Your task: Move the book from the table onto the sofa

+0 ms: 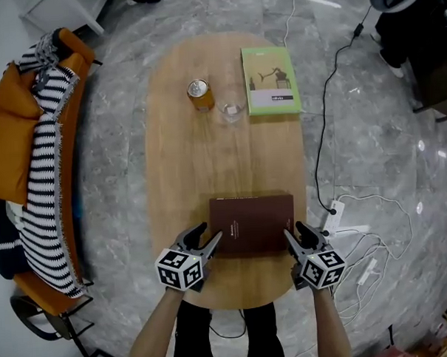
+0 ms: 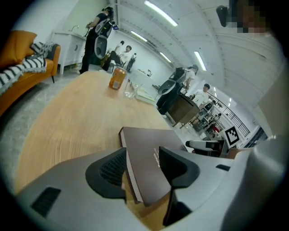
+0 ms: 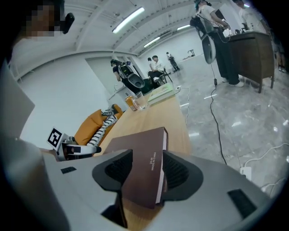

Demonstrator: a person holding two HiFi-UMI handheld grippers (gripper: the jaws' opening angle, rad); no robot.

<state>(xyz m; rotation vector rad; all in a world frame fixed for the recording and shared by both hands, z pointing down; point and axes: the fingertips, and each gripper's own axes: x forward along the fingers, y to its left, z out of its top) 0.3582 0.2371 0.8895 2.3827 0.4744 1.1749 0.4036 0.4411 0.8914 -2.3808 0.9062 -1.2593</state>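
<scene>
A dark brown book (image 1: 251, 223) lies flat on the oval wooden table (image 1: 223, 159), close to its near edge. My left gripper (image 1: 205, 240) stands open at the book's near left corner, which sits between its jaws (image 2: 142, 159) without being pressed. My right gripper (image 1: 295, 236) is open around the near right corner (image 3: 146, 159) in the same way. The book (image 2: 149, 140) (image 3: 140, 144) tilts across both gripper views. The orange sofa (image 1: 7, 139) stands to the left of the table, with a striped blanket (image 1: 43, 189) draped on it.
At the table's far end are a green book (image 1: 270, 80), an orange can (image 1: 200, 94) and a clear glass (image 1: 231, 109). A black cable (image 1: 323, 133) and white cables with a power strip (image 1: 334, 215) lie on the marble floor to the right. People and equipment stand in the far background.
</scene>
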